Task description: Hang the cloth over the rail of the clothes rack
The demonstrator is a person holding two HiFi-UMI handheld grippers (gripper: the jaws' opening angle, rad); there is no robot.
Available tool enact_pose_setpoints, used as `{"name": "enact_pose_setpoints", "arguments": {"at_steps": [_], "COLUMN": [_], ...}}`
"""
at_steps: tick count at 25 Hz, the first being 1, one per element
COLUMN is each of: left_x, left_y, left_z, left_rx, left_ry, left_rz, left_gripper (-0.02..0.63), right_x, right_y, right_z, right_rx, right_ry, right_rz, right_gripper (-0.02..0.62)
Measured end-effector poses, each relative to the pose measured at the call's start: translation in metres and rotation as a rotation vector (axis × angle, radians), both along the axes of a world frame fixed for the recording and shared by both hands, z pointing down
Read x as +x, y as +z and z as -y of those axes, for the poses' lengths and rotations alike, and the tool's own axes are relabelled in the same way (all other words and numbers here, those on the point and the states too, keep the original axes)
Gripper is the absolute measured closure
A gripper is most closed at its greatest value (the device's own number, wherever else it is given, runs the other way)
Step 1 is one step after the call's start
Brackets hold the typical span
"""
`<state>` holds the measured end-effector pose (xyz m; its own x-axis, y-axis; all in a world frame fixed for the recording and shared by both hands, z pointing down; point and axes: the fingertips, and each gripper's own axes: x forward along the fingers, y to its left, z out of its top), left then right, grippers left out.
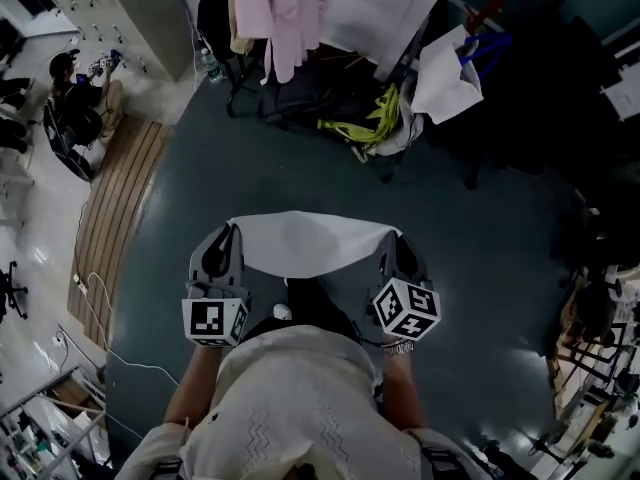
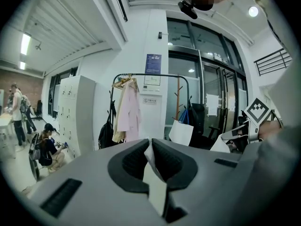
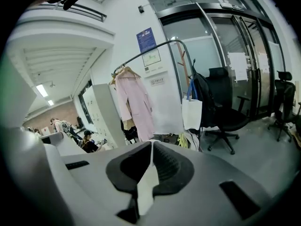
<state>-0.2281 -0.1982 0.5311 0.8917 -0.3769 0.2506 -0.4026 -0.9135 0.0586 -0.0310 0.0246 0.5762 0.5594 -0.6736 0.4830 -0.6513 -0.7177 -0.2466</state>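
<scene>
Smooth matt cloth (image 1: 305, 243); shiny metal rail (image 2: 160, 74).

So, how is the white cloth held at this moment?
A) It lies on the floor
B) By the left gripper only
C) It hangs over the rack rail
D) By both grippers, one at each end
D: the white cloth spans between the left gripper and the right gripper, and each gripper's jaws are shut on one end of it.
</scene>
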Motion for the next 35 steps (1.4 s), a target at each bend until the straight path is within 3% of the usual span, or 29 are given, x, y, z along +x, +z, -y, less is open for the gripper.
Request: {"name": "enact_pose_setpoints", "arguments": {"at_steps": [7,12,19,25,29,35], "left_x": [0.084,0.114,0.174,0.244,0.309,0.387], "left_y": [-0.009,-0.007,-0.001,0.001,-0.009,-0.038], "left_z": [0.046,0.061,0.078,0.087,0.116,0.19], "left_rx": [0.038,0.031,0.014,-0.021,-0.033,-0.008], "left_ry": [-0.05,-0.035,0.062,0.229,0.32,0.365], "left_rz": [-0.017,0.0,-0.008,-0.021,-0.024,-0.073], "left_gripper": [0.578,0.578,0.578,0.58,0.578,0.578], "right_x": [0.098,0.124,0.147,0.169,0.208,0.268], "right_y": [-0.009,-0.018,-0.002,-0.009,-0.024,-0.054], "right_z": [0.052,0.065,0.039,0.026,0.049,0.1], "right_rx": [-0.004,0.018,-0.008,-0.019,-0.032,-0.009], "right_ry": [-0.061,-0.047,0.088,0.27,0.337,0.417], "right_rz": [-0.018,-0.016,0.032,0.034,0.033,0.006], "right_gripper": [0.571,0.571,0.571,0.571,0.571,0.571]}}
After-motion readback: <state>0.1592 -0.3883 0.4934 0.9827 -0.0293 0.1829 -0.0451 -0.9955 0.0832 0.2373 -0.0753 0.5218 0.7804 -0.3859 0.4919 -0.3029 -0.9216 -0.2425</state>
